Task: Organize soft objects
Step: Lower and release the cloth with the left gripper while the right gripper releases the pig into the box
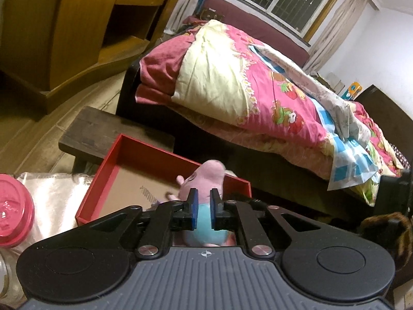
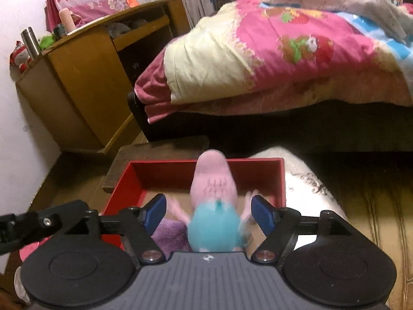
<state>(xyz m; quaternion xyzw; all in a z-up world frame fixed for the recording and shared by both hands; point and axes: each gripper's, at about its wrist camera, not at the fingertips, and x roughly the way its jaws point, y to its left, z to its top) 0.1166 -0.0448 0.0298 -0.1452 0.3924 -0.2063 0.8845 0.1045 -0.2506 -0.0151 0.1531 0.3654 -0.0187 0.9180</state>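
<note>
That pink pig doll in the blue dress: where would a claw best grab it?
Around the blue-dressed body of the pig doll, from behind, pads on its two flanks. The body is round, soft and narrower than the open right claw; the thin arms would slip. The left claw already pinches it there.

Pink head and pale blue body on the plush. Red walls, brown cardboard floor in the box. Pink quilt with a strawberry print and cream lining. Purple cloth. Blue pads on black jaws.
</note>
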